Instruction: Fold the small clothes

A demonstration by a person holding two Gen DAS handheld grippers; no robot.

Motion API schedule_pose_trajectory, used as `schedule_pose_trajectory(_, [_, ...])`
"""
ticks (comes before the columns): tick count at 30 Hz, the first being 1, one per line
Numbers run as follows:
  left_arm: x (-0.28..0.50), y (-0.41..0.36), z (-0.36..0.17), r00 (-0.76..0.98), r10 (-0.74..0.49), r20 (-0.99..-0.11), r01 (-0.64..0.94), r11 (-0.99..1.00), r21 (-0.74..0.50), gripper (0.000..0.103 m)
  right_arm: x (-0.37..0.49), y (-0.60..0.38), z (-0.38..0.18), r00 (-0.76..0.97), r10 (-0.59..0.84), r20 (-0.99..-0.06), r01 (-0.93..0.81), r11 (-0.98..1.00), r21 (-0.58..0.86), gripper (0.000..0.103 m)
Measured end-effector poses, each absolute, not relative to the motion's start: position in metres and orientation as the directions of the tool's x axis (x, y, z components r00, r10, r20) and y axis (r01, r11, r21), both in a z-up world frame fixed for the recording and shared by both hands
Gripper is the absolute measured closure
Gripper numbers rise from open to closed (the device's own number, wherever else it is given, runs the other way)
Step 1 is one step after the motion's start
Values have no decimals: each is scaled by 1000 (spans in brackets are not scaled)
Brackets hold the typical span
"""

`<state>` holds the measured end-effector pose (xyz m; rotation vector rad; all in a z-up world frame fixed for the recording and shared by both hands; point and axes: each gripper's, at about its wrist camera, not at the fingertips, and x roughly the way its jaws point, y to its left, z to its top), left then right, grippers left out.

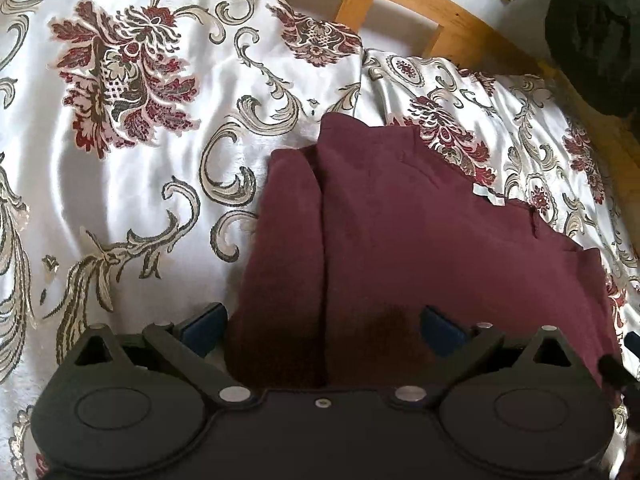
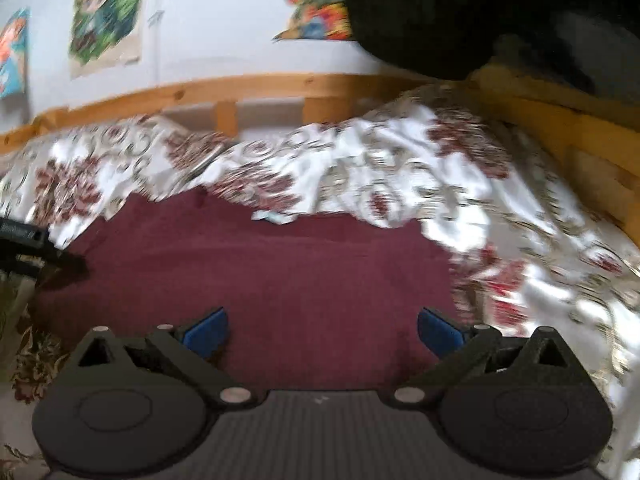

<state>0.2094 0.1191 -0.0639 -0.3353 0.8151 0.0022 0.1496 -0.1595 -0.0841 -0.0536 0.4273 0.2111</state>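
Note:
A maroon garment lies on a floral bedspread, with its left part folded over into a long flap. My left gripper is open, its blue pads apart just above the garment's near edge. In the right wrist view the same maroon garment spreads flat below my right gripper, which is open and empty over it. The left gripper's black body shows at the garment's left edge. The right wrist view is blurred.
A wooden bed rail runs along the far side, also in the right wrist view. A dark rounded object hangs at the upper right. The bedspread is bunched behind the garment. Colourful posters hang on the wall.

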Motion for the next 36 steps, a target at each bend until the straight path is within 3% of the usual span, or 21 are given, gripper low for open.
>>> schedule_pose_trajectory(8, [203, 113, -72, 670, -85, -738, -126, 966, -225, 1, 153, -124, -95, 900, 188, -394, -248, 963, -107, 0])
schedule_pose_trajectory(12, [197, 110, -77, 687, -61, -724, -147, 964, -221, 1, 168, -126, -122, 848, 203, -490, -263, 963, -55, 0])
schedule_pose_trajectory(14, [198, 107, -78, 683, -44, -729, -149, 969, -198, 1, 163, -128, -127, 866, 209, -455, -261, 964, -54, 1])
schedule_pose_trajectory(36, [206, 101, -79, 656, -4, -755, -172, 973, -154, 1, 163, -132, -126, 868, 217, -447, -261, 965, -37, 1])
